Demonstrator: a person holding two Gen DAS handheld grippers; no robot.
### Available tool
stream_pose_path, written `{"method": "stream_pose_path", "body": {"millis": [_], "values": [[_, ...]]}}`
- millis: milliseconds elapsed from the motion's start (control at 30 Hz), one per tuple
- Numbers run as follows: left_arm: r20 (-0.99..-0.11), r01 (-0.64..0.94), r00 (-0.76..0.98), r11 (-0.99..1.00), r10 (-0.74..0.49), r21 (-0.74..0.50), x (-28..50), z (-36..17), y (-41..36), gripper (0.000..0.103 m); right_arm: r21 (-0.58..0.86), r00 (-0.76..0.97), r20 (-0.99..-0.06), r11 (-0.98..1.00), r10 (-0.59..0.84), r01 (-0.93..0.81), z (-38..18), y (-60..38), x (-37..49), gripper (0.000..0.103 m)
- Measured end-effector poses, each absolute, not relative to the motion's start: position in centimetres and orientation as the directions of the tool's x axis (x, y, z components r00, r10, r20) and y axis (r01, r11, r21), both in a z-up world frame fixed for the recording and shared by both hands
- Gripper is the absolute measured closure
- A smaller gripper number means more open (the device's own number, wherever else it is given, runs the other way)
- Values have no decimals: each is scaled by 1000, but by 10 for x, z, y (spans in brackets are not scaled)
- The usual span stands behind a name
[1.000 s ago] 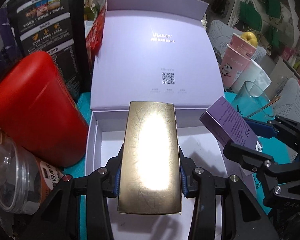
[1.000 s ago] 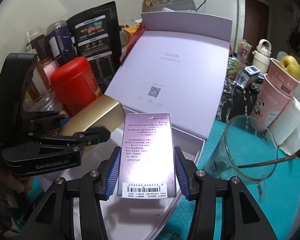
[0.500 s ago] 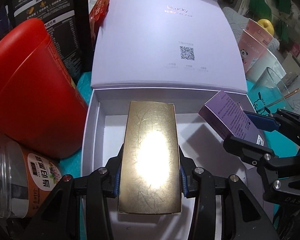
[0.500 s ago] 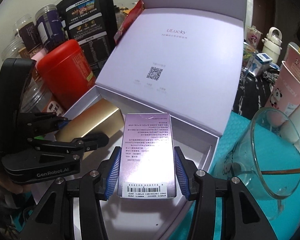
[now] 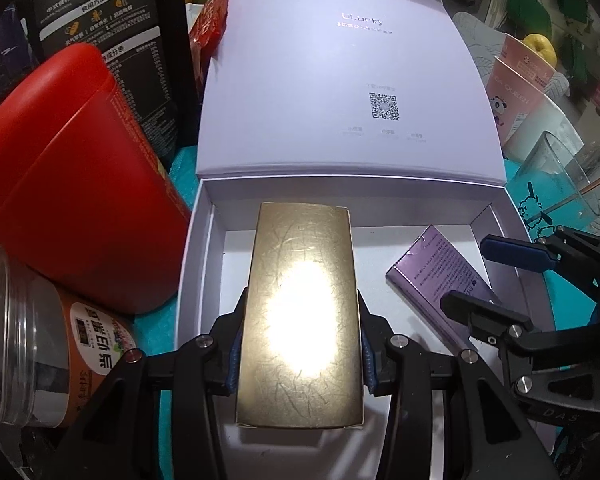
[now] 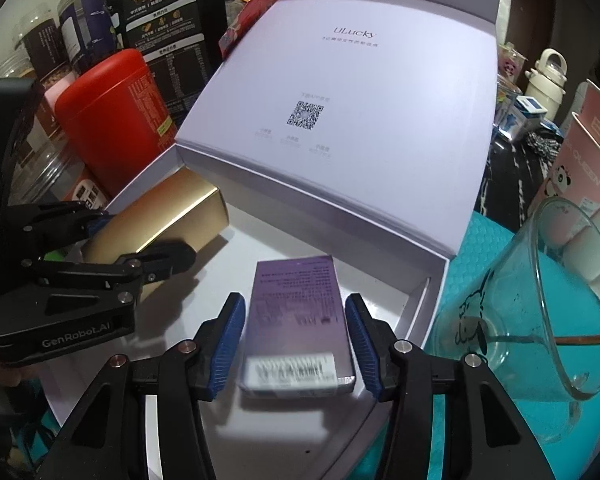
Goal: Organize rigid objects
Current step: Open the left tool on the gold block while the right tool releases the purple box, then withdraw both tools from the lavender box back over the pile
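Observation:
A gold box (image 5: 300, 312) hangs over the left half of the open white gift box's tray (image 5: 204, 248), with my left gripper (image 5: 302, 344) shut on its long sides. In the right wrist view the gold box (image 6: 172, 208) and left gripper (image 6: 146, 236) sit at the left. My right gripper (image 6: 295, 320) is over the tray's right half and its jaws are opening. A gap shows on each side of the purple box (image 6: 296, 288) between the blue pads (image 6: 228, 340). That purple box (image 5: 436, 264) looks blurred and lies low inside the tray.
The gift box's lid (image 5: 340, 80) stands open behind the tray. A red canister (image 5: 72, 184), a clear jar (image 5: 28, 344) and a black pouch (image 5: 112, 40) crowd the left. A glass cup (image 6: 540, 320) with a stick and pink cups (image 5: 520, 92) are at the right.
Both grippers have come down into the tray. The right jaws have parted from the purple box, which has dropped lower between them. The left grip on the gold box is unchanged.

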State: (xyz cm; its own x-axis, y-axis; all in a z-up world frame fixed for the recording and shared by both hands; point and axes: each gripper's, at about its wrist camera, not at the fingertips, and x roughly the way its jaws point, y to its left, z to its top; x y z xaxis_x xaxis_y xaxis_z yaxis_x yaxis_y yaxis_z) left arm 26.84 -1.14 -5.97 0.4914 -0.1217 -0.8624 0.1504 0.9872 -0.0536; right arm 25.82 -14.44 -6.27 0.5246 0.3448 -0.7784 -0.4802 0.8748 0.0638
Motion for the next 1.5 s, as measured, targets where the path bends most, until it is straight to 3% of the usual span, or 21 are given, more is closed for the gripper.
{"method": "stream_pose_path", "body": {"millis": [67,133,233,1500], "values": [[-872,135,478,990,-104,-45,268,-60,-12,54,53,527,-780,876,336,-480,-63,-143,255,43],[-866,137,488,989,-109,-47,265,-57,-11,36,54,527,-778,873,341,-484,-62,-142,252,42],[-851,138,512,989,-119,-55,259,-49,-10,25,44,533,-780,877,330,-478,-59,-143,247,42],[-708,83,700,996,-91,-46,166,50,0,25,0,701,-628,901,337,-434,38,-171,145,40]]}}
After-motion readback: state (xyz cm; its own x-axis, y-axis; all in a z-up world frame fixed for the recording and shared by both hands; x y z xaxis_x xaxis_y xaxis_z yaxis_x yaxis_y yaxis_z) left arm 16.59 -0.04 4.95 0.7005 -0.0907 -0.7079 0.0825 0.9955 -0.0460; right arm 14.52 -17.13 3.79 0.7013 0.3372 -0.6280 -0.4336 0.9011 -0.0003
